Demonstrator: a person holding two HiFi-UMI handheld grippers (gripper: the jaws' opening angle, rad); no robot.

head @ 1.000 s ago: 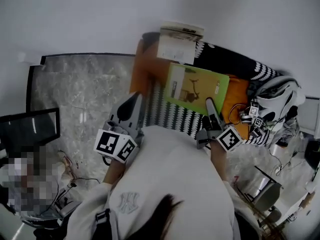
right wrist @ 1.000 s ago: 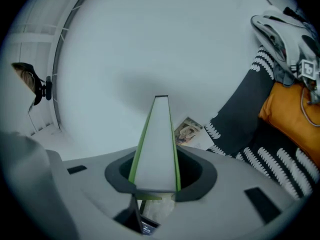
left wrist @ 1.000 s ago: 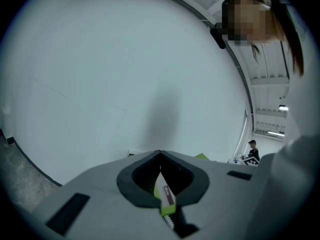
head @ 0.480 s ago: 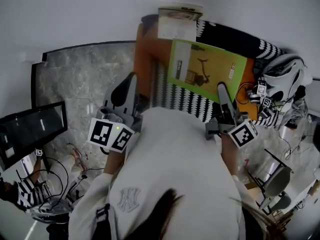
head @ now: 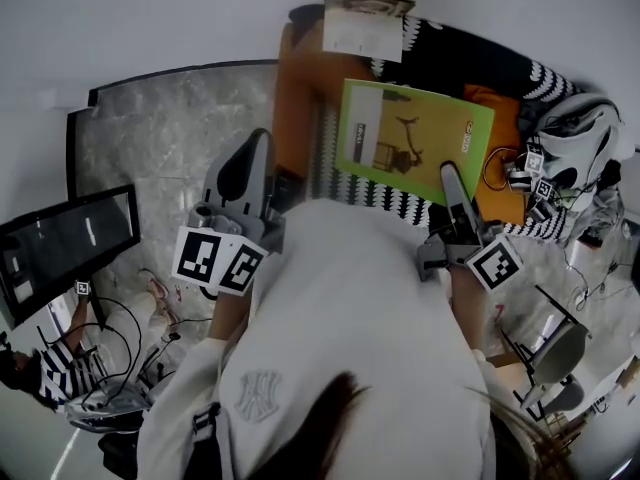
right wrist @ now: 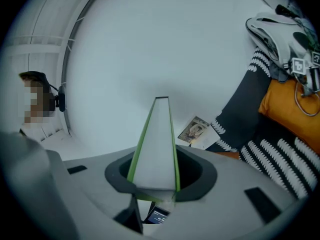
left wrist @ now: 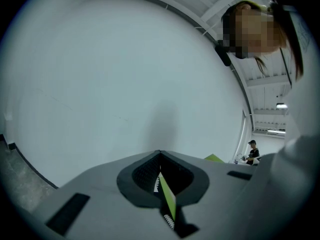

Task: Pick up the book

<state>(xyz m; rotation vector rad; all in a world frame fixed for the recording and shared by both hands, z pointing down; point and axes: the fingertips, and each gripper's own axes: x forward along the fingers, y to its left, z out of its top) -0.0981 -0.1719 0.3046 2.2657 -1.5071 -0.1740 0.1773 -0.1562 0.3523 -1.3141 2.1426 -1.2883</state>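
The green book [head: 415,138] hangs above the orange cushion [head: 300,98], and my right gripper [head: 452,176] is shut on its near right edge. In the right gripper view the book [right wrist: 157,139] runs edge-on away from the jaws, white pages between green covers, with my right gripper [right wrist: 156,181] clamped on it. My left gripper [head: 256,148] is off to the book's left, apart from it, with its jaws together and nothing in them. In the left gripper view my left gripper [left wrist: 160,156] shows only a thin green sliver of the book through the slit below its tips.
A second, pale booklet [head: 365,18] lies at the far end of the cushion by the white wall. A black-and-white patterned blanket [head: 470,58] and a white headset [head: 575,133] with cables lie to the right. A monitor [head: 60,248] stands left, and a chair [head: 550,353] right, on the marble floor [head: 170,128].
The book has risen and shifted away from me and to the right, carried by the right gripper. The left gripper has also moved up a little, still beside the book.
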